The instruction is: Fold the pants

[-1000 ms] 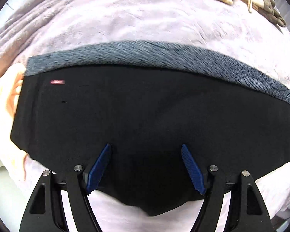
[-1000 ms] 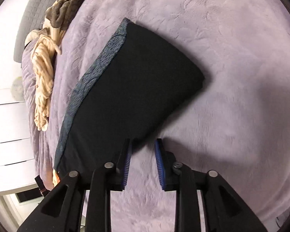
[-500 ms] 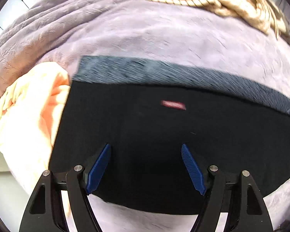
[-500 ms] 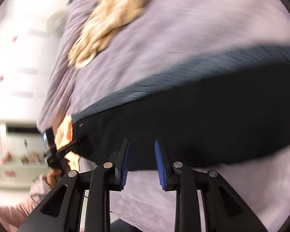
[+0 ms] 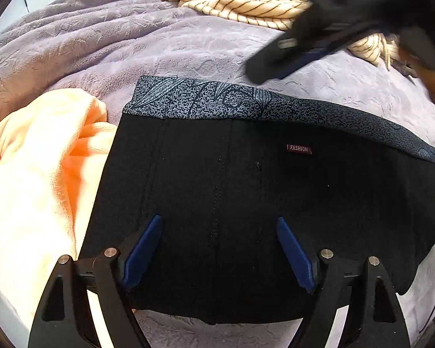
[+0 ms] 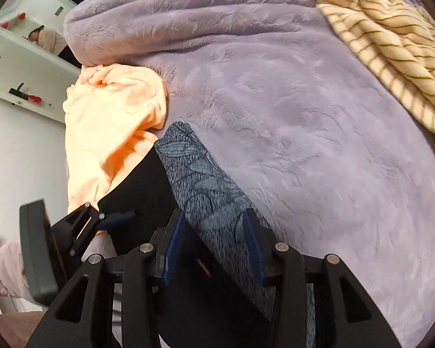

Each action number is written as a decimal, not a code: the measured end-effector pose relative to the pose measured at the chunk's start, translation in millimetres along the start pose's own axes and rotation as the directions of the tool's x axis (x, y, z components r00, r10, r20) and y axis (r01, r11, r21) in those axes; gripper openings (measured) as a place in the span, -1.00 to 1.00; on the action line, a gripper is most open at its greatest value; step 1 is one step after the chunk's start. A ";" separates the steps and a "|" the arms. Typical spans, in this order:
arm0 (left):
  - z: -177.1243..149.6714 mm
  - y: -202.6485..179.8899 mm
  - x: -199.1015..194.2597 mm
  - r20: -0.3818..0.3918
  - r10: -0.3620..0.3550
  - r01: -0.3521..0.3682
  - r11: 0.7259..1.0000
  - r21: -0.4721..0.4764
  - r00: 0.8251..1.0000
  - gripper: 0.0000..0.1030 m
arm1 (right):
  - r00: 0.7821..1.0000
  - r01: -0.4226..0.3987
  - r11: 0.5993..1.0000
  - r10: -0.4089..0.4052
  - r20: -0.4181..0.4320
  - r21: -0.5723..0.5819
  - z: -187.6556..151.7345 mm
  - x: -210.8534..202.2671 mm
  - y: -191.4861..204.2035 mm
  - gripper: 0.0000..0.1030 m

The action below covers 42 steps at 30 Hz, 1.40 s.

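While I look through the left camera, the black pants lie folded flat on the purple blanket of the bed, with the grey patterned waistband on the far side and a small red label below it. My left gripper hangs over the near part of the pants; its jaws stand wide apart and are opening more, and the blue pads press on nothing. An orange cloth lies just beside the left edge of the pants, touching it. A striped cloth lies farther back on the blanket. My right gripper is over the waistband end; its jaws are opening, with the waistband between the pads, and I see no pad pressing on it. In the right view a pink sleeve shows at the lower left, behind the left gripper.
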<state>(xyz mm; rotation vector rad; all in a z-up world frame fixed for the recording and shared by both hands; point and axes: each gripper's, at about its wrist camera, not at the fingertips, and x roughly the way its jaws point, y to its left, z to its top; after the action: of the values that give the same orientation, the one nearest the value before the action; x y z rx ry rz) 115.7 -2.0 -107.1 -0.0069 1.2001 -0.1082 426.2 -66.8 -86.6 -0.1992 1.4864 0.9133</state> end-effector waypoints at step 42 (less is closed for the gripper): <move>-17.2 7.7 -14.7 0.006 -0.050 0.050 0.999 -0.017 0.999 0.60 | 0.987 -0.082 0.997 0.081 -0.139 -0.004 26.7 27.2 -8.4 -0.12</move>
<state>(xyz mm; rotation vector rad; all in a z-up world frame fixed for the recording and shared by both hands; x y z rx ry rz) 95.1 7.8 -100.1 -0.0523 1.1959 -0.1421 447.2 -44.6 -110.9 -0.2138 1.6282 0.9891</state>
